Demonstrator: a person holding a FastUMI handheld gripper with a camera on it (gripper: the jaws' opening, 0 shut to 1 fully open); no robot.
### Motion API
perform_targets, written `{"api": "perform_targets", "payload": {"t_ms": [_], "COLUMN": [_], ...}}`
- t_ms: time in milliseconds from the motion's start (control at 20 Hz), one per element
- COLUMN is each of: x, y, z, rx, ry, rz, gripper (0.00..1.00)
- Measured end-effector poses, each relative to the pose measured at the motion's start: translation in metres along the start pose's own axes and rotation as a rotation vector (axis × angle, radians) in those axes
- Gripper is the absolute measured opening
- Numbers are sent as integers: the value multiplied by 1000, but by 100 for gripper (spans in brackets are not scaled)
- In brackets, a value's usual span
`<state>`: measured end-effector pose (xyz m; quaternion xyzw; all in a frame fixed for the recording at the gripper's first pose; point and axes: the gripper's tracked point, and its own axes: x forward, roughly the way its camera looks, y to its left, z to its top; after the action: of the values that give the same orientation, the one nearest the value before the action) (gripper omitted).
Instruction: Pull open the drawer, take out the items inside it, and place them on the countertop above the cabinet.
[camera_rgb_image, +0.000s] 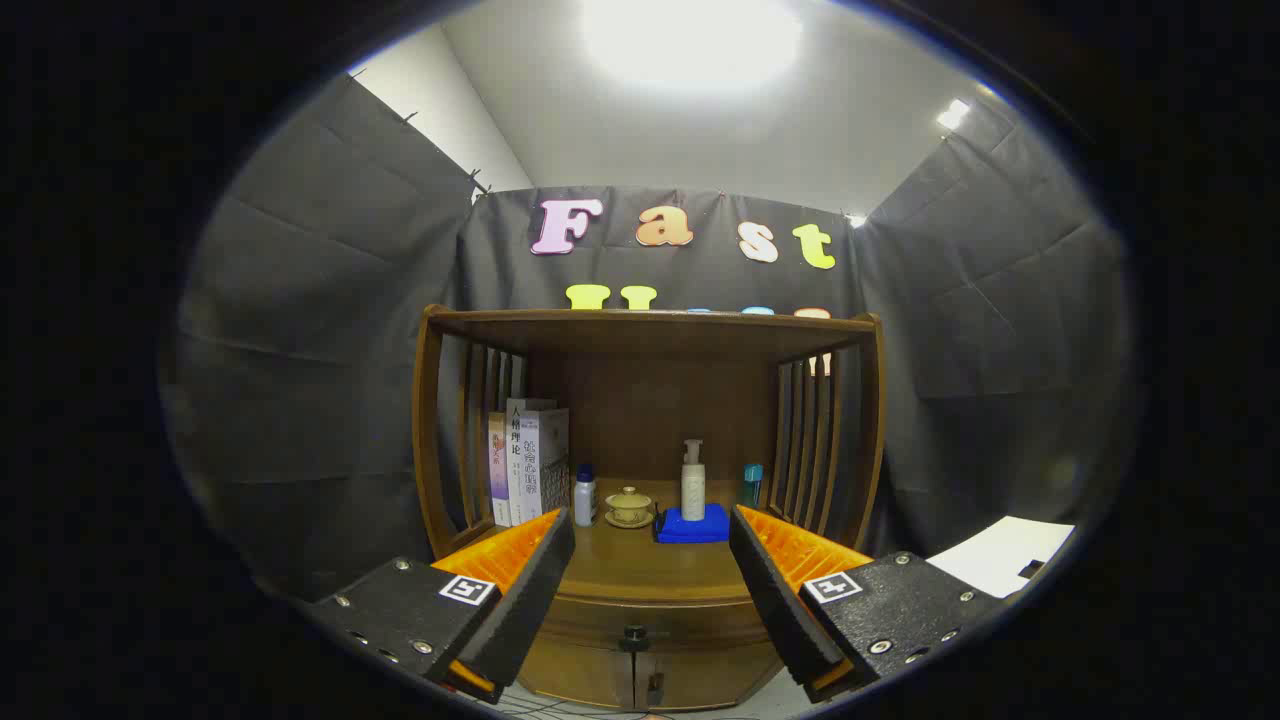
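A brown wooden cabinet (650, 340) stands ahead, its countertop (640, 565) lying beyond my fingers. Below the countertop's front edge runs the drawer (600, 622), shut, with a small dark knob (634, 633) at its middle. My gripper (650, 540) is open, fingers spread wide, nothing between them. The knob lies between and below the fingertips, some way ahead. What the drawer holds is hidden.
On the countertop stand three books (528, 462) at the left, a small white bottle (585, 497), a lidded cup on a saucer (629, 507), a pump bottle (692, 482) on a blue folded cloth (692, 526), and a teal container (752, 484). Slatted sides flank the shelf. White paper (1000, 555) lies at right.
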<state>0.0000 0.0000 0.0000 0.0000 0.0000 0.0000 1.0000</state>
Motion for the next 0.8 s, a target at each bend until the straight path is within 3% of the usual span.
{"api": "perform_targets", "payload": {"t_ms": [800], "x": [7], "y": [-1], "z": [-17], "rx": [-35], "ry": [11], "rz": [5], "gripper": [96]}}
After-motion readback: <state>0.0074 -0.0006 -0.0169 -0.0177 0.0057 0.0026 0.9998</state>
